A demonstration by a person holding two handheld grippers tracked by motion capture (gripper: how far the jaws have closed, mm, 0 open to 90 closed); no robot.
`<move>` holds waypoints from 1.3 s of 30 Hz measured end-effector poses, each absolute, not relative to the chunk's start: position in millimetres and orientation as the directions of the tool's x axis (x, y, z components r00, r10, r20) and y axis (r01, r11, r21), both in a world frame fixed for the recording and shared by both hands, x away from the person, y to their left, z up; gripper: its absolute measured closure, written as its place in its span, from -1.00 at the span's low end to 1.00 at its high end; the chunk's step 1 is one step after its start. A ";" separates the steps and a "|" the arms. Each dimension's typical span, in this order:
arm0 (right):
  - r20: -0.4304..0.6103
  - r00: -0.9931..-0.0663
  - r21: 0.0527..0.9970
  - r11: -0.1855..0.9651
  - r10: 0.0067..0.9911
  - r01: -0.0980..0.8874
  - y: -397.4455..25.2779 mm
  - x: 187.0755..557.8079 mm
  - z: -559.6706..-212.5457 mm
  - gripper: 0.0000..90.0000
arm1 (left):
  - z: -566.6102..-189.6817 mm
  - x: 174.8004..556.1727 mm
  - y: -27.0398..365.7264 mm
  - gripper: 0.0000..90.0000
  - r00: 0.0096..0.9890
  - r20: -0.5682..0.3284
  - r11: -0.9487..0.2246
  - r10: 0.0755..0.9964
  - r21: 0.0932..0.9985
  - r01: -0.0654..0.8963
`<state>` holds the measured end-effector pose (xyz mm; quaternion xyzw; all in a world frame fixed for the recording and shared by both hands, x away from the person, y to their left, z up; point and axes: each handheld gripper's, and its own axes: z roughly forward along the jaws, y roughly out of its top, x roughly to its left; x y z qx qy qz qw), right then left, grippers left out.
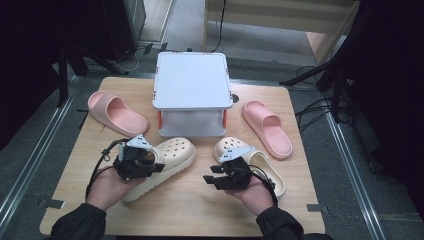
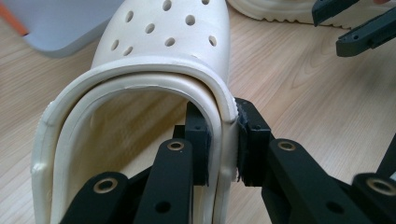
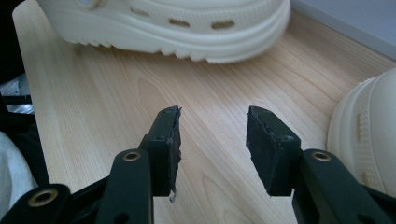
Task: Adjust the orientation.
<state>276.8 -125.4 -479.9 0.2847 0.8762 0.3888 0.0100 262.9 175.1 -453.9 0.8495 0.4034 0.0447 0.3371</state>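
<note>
Two cream clogs lie on the wooden table [image 1: 190,210]. The left cream clog [image 1: 167,160] [image 2: 163,51] points toward the grey box, and my left gripper [image 1: 150,167] [image 2: 223,140] is shut on the rim of its opening, one pad inside and one outside. The right cream clog [image 1: 260,165] [image 3: 369,140] lies under my right hand. My right gripper [image 1: 212,179] [image 3: 213,140] is open over bare wood between the two clogs, nothing between its pads. The left clog's sole [image 3: 177,28] shows ahead in the right gripper view.
A grey lidded box [image 1: 191,90] stands at the table's middle back. One pink slide [image 1: 116,113] lies at the left, another pink slide [image 1: 267,127] at the right. Cables and stands surround the table on the floor.
</note>
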 end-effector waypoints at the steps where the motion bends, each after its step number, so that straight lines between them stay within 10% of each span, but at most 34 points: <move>1: 0.205 -0.838 0.691 0.531 0.506 0.490 -125.9 276.4 -480.0 0.24 | -455.1 264.3 170.4 0.72 0.675 -0.191 -0.455 0.713 0.606 0.652; 24: 0.233 -0.795 0.735 0.435 0.560 0.521 -111.9 279.0 -483.7 0.70 | -449.3 263.5 160.7 0.42 0.736 -0.191 -0.517 0.650 0.599 0.612; 39: 0.231 -0.812 0.697 0.491 0.535 0.522 -76.6 279.4 -494.4 0.93 | -454.6 277.0 228.6 0.90 0.642 -0.211 -0.418 0.737 0.605 0.678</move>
